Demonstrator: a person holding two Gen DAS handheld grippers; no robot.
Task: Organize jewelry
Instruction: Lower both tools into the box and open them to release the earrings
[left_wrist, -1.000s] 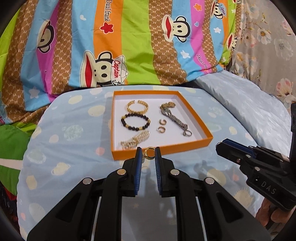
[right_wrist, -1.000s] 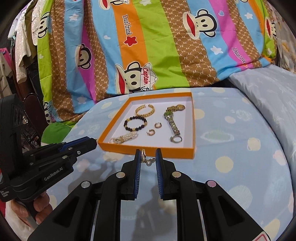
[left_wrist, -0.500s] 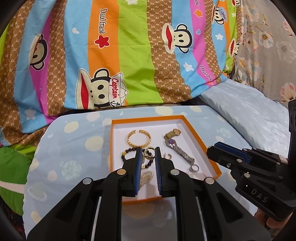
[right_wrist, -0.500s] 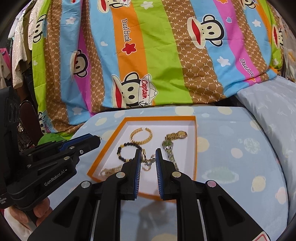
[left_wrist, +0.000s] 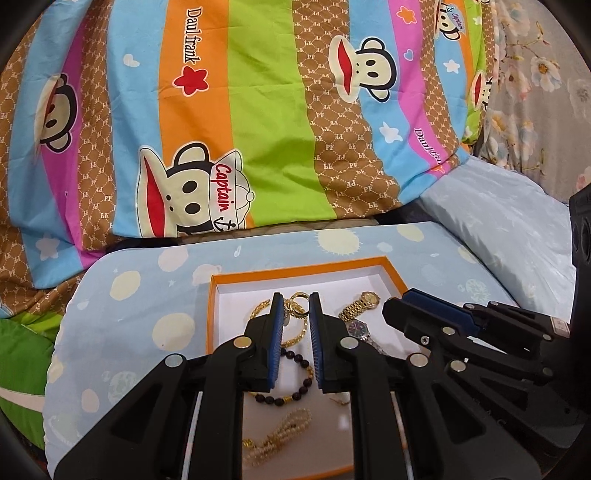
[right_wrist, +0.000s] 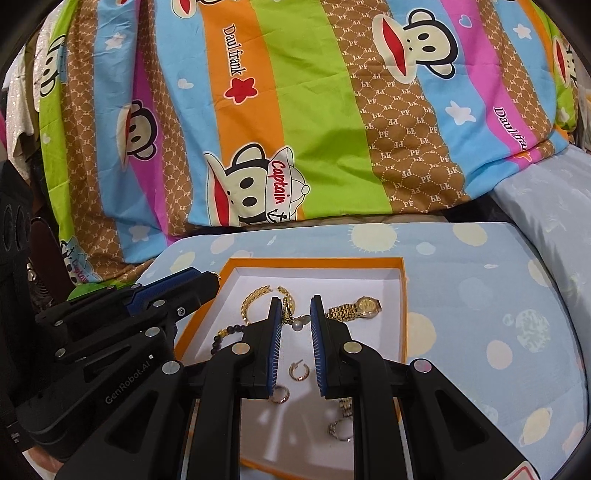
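Lower centre, left gripper (left_wrist: 296, 312): you're pinching a gold ring (left_wrist: 297, 305).
Lower centre, right gripper (right_wrist: 295, 317): pinching a pearl earring (right_wrist: 297, 323).
Mid frame, orange tray (left_wrist: 213, 317): lower both onto bare white floor before you loosen.
Upper frame: cartoon blanket (left_wrist: 258, 110) backdrop.

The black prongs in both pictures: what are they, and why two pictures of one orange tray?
They are hand-held pincers, no robot: a person squeezes one in each hand. Each carries a camera looking along its fingers, so one picture is from the left gripper, the other from the right gripper. The left pinches a gold hoop, the right a pearl earring, both over the orange tray on a blue spotted cushion. In the tray lie a gold watch, a dark bead bracelet and small earrings.
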